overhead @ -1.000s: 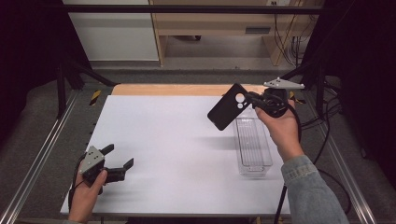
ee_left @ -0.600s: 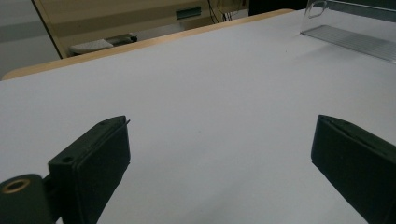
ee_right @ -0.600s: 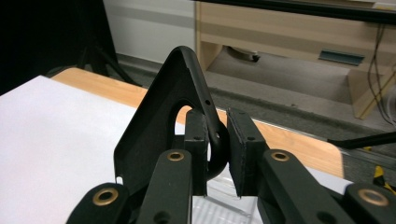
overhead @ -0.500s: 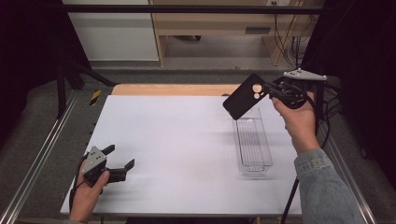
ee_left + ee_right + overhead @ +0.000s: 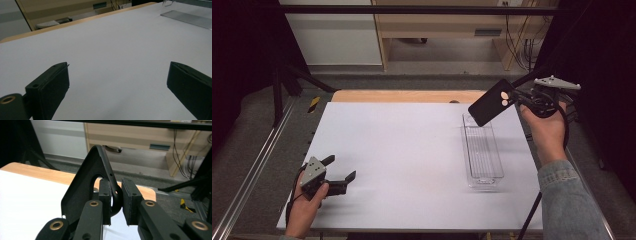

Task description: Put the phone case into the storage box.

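Your right tongs (image 5: pixel 518 99) are clenched on the rim of the black phone case (image 5: pixel 490 102), pinching it at the camera cutout. Over the last second you have carried the case rightward and a little higher, so it now hangs tilted in the air above the far end of the clear tray (image 5: pixel 482 152). That suggests it is being taken away from the tray. Your left tongs (image 5: pixel 341 171) rest released on the white surface (image 5: pixel 402 150), well left of the tray.

A black phone case (image 5: pixel 488 103), with a cut-out for the camera near one end, is held tilted in the air above the far end of a clear plastic tray (image 5: pixel 482 155) lying lengthwise on the table's right side.
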Demonstrator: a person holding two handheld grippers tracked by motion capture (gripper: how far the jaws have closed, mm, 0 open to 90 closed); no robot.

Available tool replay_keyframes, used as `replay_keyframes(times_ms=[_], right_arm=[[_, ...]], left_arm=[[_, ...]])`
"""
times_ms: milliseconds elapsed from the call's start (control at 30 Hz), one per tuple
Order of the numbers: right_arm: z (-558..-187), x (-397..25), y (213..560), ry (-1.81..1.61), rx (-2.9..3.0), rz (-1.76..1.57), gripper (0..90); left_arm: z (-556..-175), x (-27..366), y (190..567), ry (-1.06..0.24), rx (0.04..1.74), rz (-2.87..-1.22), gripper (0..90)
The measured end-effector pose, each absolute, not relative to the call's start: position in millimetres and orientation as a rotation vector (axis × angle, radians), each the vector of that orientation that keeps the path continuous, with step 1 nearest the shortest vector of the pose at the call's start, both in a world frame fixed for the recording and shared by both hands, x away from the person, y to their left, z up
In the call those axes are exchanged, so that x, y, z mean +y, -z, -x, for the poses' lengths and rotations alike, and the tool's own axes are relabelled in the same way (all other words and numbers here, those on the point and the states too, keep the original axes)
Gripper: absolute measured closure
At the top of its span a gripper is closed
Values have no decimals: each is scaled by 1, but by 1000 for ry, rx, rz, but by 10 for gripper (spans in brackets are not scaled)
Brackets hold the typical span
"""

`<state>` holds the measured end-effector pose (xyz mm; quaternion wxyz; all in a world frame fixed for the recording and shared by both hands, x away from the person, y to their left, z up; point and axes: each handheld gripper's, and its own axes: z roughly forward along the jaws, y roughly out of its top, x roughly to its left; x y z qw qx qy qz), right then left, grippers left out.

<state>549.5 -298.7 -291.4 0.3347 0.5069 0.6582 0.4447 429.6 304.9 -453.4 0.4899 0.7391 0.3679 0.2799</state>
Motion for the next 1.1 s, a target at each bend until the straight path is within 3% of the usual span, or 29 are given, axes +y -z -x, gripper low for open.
replay_keyframes(times_ms=[467,1100], right_arm=[[-549,-310,303,-1118,1706,-1350,790],[-563,-285,325,-1032,1792,-1323,789]], left_arm=[[-429,300,454,-666,883,-1806,42],[-430,299,454,-665,881,-1811,38]])
